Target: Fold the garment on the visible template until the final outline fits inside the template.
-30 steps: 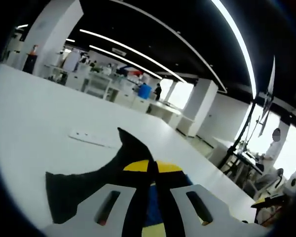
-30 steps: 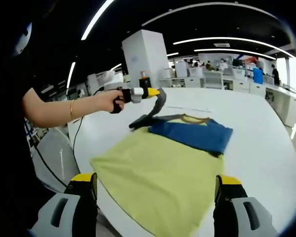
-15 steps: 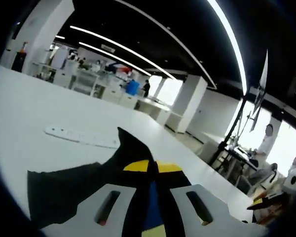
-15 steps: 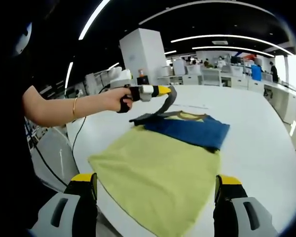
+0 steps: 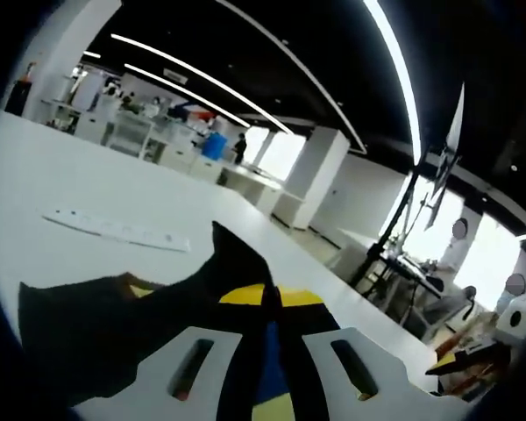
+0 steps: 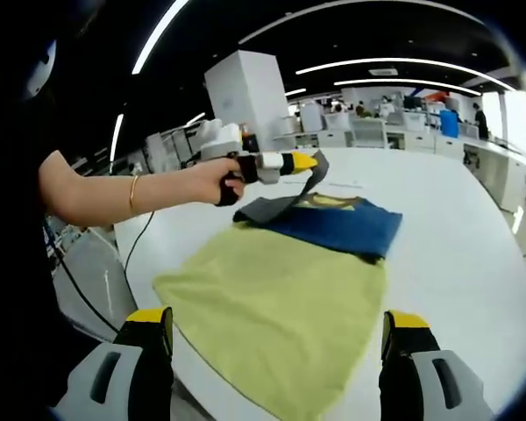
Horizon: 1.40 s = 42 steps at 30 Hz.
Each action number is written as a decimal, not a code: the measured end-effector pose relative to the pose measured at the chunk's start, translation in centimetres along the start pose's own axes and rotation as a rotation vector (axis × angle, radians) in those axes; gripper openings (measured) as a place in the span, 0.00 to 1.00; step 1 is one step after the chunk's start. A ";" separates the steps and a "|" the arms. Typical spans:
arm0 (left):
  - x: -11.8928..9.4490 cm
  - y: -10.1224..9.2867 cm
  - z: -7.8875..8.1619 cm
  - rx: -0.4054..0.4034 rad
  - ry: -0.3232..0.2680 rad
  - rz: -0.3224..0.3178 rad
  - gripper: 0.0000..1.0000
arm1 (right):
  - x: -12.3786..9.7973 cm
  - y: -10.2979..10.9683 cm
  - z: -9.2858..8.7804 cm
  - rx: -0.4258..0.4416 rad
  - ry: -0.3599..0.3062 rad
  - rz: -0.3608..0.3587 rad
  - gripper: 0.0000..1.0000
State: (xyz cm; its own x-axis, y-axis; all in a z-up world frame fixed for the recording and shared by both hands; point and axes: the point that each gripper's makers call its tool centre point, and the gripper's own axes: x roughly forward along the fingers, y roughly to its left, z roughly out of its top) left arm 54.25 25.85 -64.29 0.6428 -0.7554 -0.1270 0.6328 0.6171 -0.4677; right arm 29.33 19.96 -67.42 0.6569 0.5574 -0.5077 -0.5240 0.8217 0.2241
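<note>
Garment sleeve lifted off a white table [image 6: 473,263].
Left gripper [image 6: 309,161] clenched on the grey sleeve [image 6: 311,180] of the blue garment [image 6: 342,225], which lies on the yellow-green template [image 6: 280,307]. Right gripper [image 6: 276,342], jaws spread wide and holding nothing, above the template's near edge.

My right gripper [image 6: 276,355] camera rides high and well back, looking forward and down over the white table [image 6: 460,237], so the whole yellow-green and blue garment [image 6: 280,289] lies ahead of its two jaws. My left gripper [image 6: 309,163] enters this view from the left, held out over the garment's far end. The left gripper [image 5: 272,303] camera sits low and very near the cloth, facing out across the table toward the office hall. Both views share the garment's dark sleeve [image 5: 114,329] and the tabletop.
</note>
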 end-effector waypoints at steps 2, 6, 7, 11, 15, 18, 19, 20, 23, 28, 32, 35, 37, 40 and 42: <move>0.2 -0.4 -0.5 -0.001 0.011 -0.010 0.01 | 0.0 -0.1 0.0 0.003 -0.003 -0.001 0.99; 0.9 -1.4 -1.7 -0.004 0.035 -0.042 0.01 | 0.0 -0.2 -0.2 0.007 0.000 -0.002 0.99; 1.1 -1.7 -1.9 -0.008 0.039 -0.052 0.01 | 0.0 -0.2 -0.2 0.007 0.000 -0.002 0.99; 2.0 -2.8 -2.2 0.001 0.052 -0.073 0.01 | 0.0 -0.5 -0.4 0.015 -0.002 -0.005 0.99; 2.7 -3.9 -2.6 0.003 0.060 -0.102 0.01 | 0.0 -0.5 -0.5 0.020 -0.001 -0.004 0.99; 3.2 -4.3 -4.0 0.026 0.101 -0.107 0.01 | 0.0 -0.5 -0.6 0.023 0.002 -0.004 0.99; 3.4 -4.5 -4.3 0.034 0.108 -0.110 0.01 | 0.0 -0.6 -0.7 0.023 0.001 -0.004 0.99; 3.5 -4.6 -4.7 0.037 0.120 -0.111 0.01 | 0.0 -0.6 -0.7 0.024 0.001 -0.003 0.99; 3.8 -5.2 -5.8 0.027 0.139 -0.124 0.01 | -0.1 -0.7 -0.7 0.029 -0.003 -0.007 0.99; 4.3 -6.2 -7.3 0.029 0.178 -0.138 0.01 | -0.1 -0.9 -1.0 0.034 0.001 -0.006 0.99; 4.6 -6.1 -8.4 0.048 0.210 -0.124 0.01 | -0.1 -0.8 -1.0 0.035 0.002 0.000 0.99; 4.8 -5.9 -9.3 0.052 0.233 -0.120 0.01 | 0.0 -0.8 -0.9 0.034 0.001 0.001 0.99; 4.9 -5.9 -10.2 0.074 0.254 -0.120 0.02 | 0.0 -0.9 -0.8 0.033 -0.003 0.000 0.99; 4.8 -6.4 -10.9 0.093 0.279 -0.143 0.10 | 0.1 -0.8 -0.7 0.030 -0.006 0.003 0.99; 4.7 -7.1 -10.9 0.043 0.272 -0.165 0.19 | 0.1 -0.8 -0.6 0.028 -0.006 0.006 0.99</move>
State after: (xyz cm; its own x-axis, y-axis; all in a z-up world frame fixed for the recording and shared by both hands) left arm 48.04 15.52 -71.05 0.3951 -0.8735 -0.2844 0.7403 0.4860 -0.4645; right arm 29.52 19.27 -68.19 0.6569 0.5631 -0.5015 -0.5129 0.8212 0.2503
